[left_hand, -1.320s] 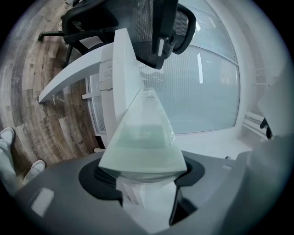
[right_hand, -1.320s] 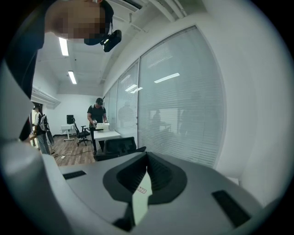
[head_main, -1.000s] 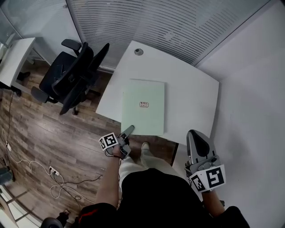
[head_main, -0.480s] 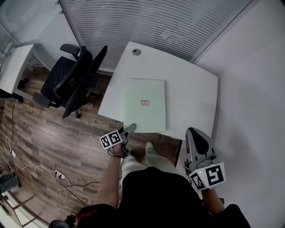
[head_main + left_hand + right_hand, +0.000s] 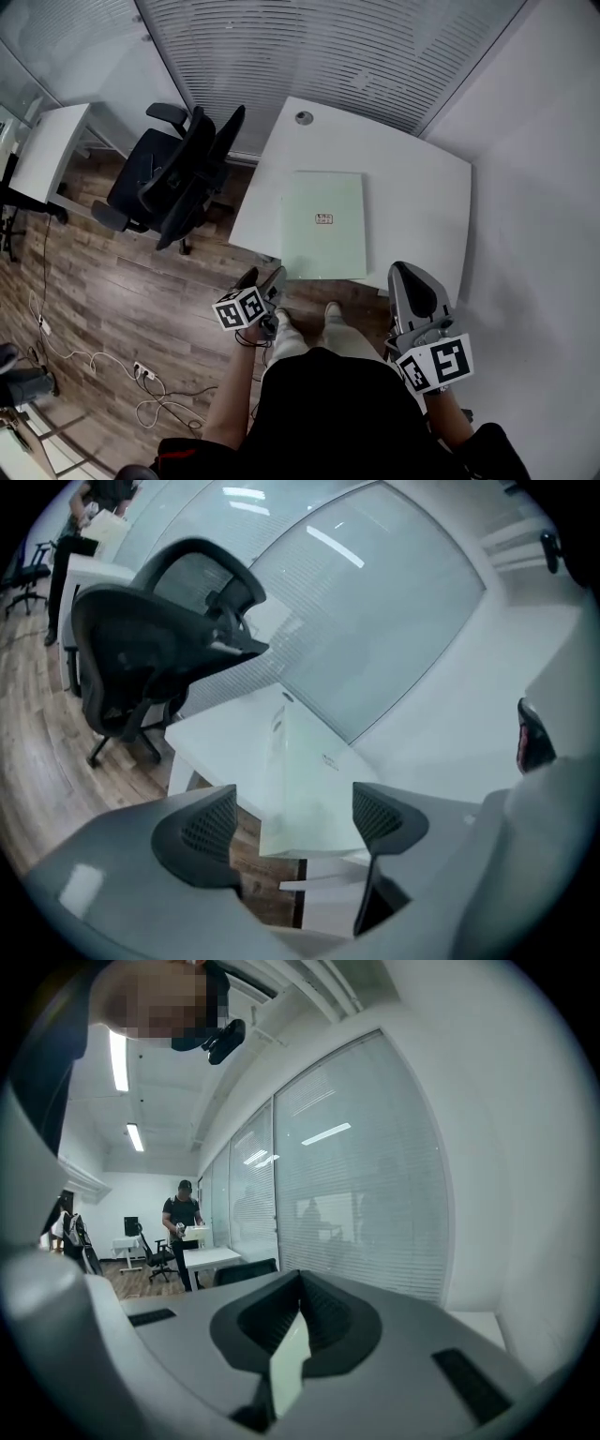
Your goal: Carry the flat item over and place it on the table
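Observation:
The flat item (image 5: 323, 225) is a pale green board with a small label. It lies flat on the white table (image 5: 412, 187), its near edge at the table's front edge. My left gripper (image 5: 262, 279) hovers just off the item's near left corner. Its jaws stand wide and are closing, and the pads touch nothing. In the left gripper view the flat item (image 5: 300, 789) lies ahead, beyond the left gripper (image 5: 292, 822). My right gripper (image 5: 412, 286) is held by the table's front right corner with its jaws together and holds nothing. In its own view the right gripper (image 5: 300, 1316) points up at the blinds.
A black office chair (image 5: 173, 173) stands left of the table, also seen as the chair (image 5: 141, 658). A second white desk (image 5: 52, 150) is at far left. Cables (image 5: 56, 328) lie on the wood floor. A white wall runs along the right. A person (image 5: 183, 1222) stands far off.
The left gripper's jaws have spread apart at the item's near left corner and eased slightly back. The item stays flat on the table. The right gripper has hardly moved.

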Demonstrator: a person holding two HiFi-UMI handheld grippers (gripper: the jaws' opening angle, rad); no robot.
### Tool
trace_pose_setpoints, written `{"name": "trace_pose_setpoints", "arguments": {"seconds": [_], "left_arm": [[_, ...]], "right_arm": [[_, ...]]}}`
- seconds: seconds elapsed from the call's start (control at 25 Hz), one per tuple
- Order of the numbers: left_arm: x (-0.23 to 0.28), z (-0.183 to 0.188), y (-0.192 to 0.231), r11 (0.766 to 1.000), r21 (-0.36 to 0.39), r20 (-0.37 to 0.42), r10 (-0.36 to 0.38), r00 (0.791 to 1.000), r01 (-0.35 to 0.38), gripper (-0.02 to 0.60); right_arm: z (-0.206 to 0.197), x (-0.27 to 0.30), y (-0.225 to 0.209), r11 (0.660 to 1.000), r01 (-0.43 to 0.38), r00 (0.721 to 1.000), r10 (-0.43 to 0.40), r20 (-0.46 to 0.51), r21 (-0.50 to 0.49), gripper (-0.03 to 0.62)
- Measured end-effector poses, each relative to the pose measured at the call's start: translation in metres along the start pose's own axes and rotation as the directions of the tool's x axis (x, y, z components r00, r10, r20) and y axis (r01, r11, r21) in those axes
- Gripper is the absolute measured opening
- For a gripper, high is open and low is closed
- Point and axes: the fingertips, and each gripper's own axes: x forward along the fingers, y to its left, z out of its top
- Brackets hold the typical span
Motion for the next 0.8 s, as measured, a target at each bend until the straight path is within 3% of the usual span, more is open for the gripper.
{"name": "trace_pose_setpoints", "arguments": {"seconds": [0.16,0.36,0.56,0.8], "left_arm": [[-0.033,0.032,-0.037,0.989,0.148,0.074,-0.028,0.997,0.017,0.268],[-0.078,0.073,-0.092,0.948,0.309,0.181,-0.137,0.974,0.075,0.122],[-0.120,0.103,-0.118,0.915,0.398,0.274,-0.194,0.942,0.072,0.052],[-0.160,0.124,-0.147,0.857,0.509,0.297,-0.266,0.917,0.083,0.006]], "right_arm": [[0.003,0.003,0.014,1.000,-0.009,1.000,0.009,0.016,0.006,-0.002],[0.009,0.006,0.036,1.000,-0.023,0.999,0.022,0.043,0.014,-0.002],[0.010,0.009,0.060,0.999,-0.034,0.997,0.032,0.072,0.033,-0.002],[0.017,0.005,0.088,0.997,-0.063,0.993,0.059,0.098,0.043,-0.003]]}}
